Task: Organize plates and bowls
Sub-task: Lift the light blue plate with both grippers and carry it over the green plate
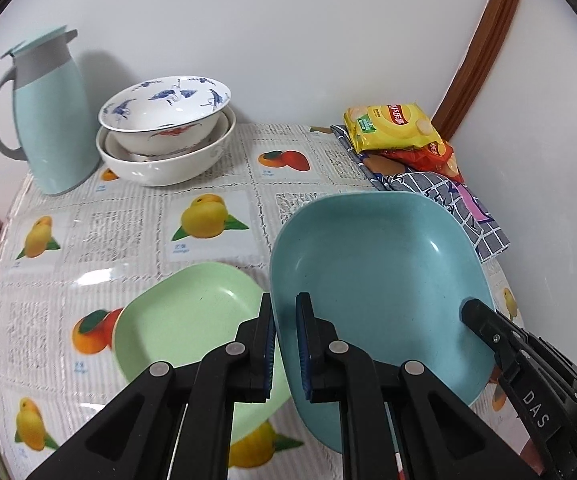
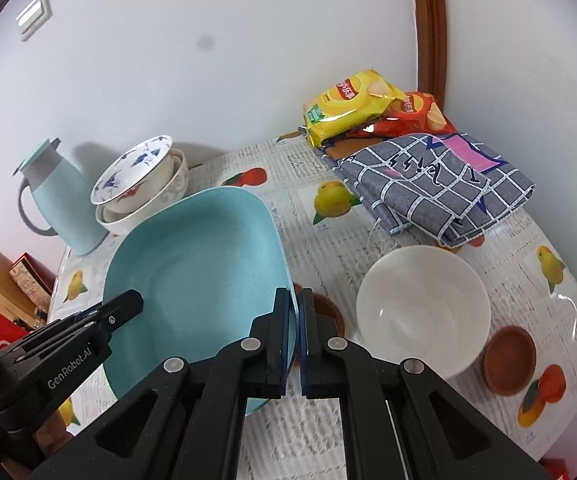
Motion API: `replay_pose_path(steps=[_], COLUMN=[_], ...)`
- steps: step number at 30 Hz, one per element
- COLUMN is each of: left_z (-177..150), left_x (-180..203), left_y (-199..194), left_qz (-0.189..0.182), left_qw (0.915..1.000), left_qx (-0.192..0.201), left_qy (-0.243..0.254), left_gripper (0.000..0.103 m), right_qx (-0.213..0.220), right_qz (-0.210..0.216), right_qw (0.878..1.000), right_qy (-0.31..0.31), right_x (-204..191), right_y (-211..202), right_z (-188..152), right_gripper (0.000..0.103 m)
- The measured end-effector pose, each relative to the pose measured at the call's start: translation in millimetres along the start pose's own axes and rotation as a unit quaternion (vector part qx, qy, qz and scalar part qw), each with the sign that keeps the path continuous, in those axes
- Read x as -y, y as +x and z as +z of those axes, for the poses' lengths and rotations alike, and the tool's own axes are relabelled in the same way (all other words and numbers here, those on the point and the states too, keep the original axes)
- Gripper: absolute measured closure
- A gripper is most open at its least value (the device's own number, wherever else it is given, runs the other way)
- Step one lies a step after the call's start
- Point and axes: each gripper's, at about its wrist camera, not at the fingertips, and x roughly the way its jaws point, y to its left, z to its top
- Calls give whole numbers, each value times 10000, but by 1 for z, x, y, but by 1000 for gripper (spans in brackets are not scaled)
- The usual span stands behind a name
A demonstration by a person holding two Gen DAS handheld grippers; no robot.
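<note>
Above the fruit-print counter (image 1: 208, 200) I hold the blue square plate (image 1: 376, 280) tilted and lifted, my left tool (image 1: 286, 312) clamped tight on its left rim and my right tool (image 2: 295, 300) clamped tight on its right rim. Beneath the left edge lies the green square plate (image 1: 184, 320). At the back by the wall, the stacked porcelain bowls (image 1: 164, 128) stand beside a pale blue jug (image 1: 48, 120). A white bowl (image 2: 422, 308) sits right of my right tool, near a brown saucer (image 2: 508, 358).

Black gripper (image 1: 285, 336) (blue pads, silver rivets)
</note>
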Motion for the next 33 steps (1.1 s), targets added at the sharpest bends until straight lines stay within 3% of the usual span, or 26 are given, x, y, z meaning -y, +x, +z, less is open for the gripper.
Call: replay_pose_path(steps=[17, 33], left_z=[-32, -44], left_x=[2, 7], left_y=[-72, -92], left_qz=[106, 175], left_qw=[9993, 9987], left_qx=[359, 483], left_qy=[7, 67], left_gripper=[93, 93], right_qx=[240, 333], right_qz=[301, 346], right_qw=[9993, 9988], right_qy=[-30, -17], right_x=[-9, -5], right_y=[-63, -83], right_z=[-32, -42], right_gripper=[99, 99])
